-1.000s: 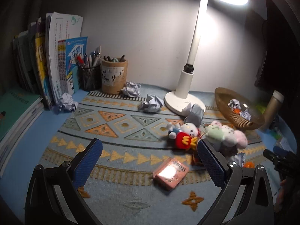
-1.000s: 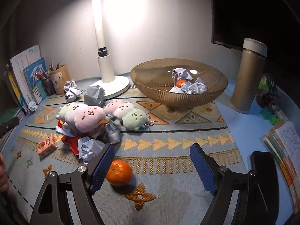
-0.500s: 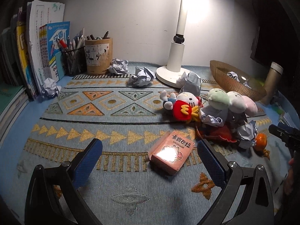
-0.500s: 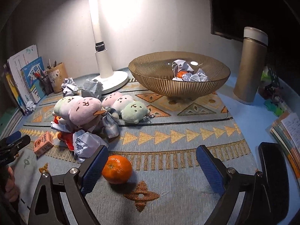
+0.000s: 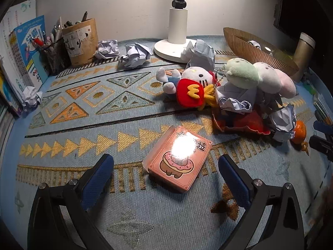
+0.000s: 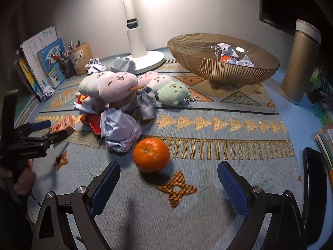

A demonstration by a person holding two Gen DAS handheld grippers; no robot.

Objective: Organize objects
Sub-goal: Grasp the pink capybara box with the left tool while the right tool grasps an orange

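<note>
A pink box with a doughnut picture (image 5: 179, 158) lies flat on the patterned mat, just ahead of my open left gripper (image 5: 165, 167); it also shows in the right wrist view (image 6: 63, 123). An orange (image 6: 151, 154) sits just ahead of my open right gripper (image 6: 169, 176), slightly left of centre; it also shows in the left wrist view (image 5: 299, 132). A heap of plush toys (image 6: 116, 86) and crumpled paper balls (image 6: 119, 130) lies between box and orange. A gold wire bowl (image 6: 208, 66) holds paper balls and another orange.
A white lamp base (image 5: 172, 50) stands at the back. Pen holders (image 5: 80, 41) and upright books (image 5: 22, 48) line the back left. A gold flask (image 6: 299, 60) stands right of the bowl. Loose paper balls (image 5: 135, 55) lie near the lamp.
Both grippers have moved forward and lower. The pink box now sits between the left fingers' reach and the orange is nearer the right gripper. Nothing was grasped.
</note>
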